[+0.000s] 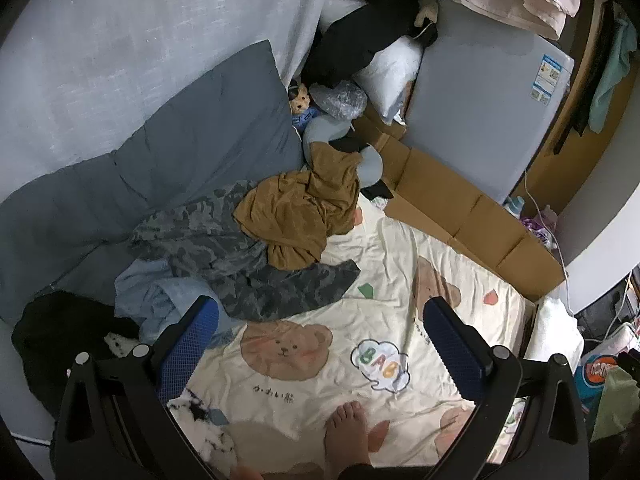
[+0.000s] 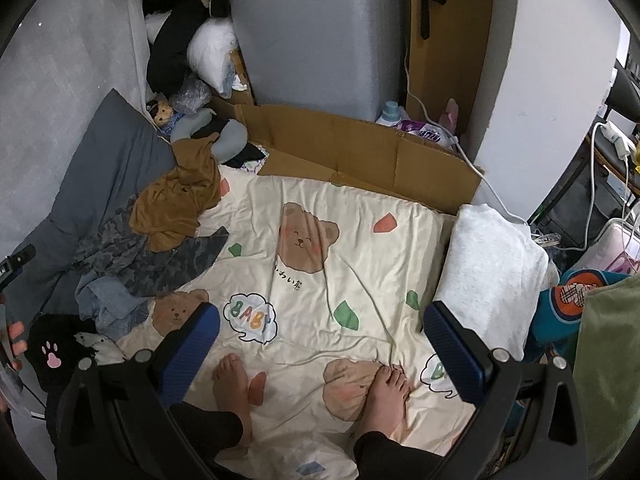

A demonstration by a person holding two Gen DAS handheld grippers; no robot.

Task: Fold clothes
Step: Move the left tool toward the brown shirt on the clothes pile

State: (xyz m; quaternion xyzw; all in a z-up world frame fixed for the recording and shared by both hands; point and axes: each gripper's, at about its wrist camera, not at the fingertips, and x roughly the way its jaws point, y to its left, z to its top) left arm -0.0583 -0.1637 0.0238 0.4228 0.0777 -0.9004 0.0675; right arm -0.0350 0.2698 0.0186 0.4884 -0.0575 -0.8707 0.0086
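Both tools hang spread and empty over the bed: the left gripper (image 1: 320, 344) and the right gripper (image 2: 322, 344) each show blue pads wide apart with nothing between them. The clothes lie crumpled in a heap along the bed's left side — a mustard-brown garment (image 1: 296, 216) on top, a grey camouflage piece (image 1: 224, 248) under it, light-blue fabric (image 1: 148, 296) and a black garment (image 1: 60, 332) nearer the person. None of these looks folded. The heap is tangled, so my guess is that a pinch on one piece could drag its neighbour along, or catch the bear-print sheet (image 2: 360, 240) underneath. The person's bare feet (image 2: 236, 380) stand on that sheet, which could pin or wrinkle anything spread there. The surface is soft and rumpled — poor for crisp creases. Flattened cardboard (image 2: 360, 148), a grey pillow (image 1: 180, 128) and a folded white towel (image 2: 492, 264) hem in the bed.
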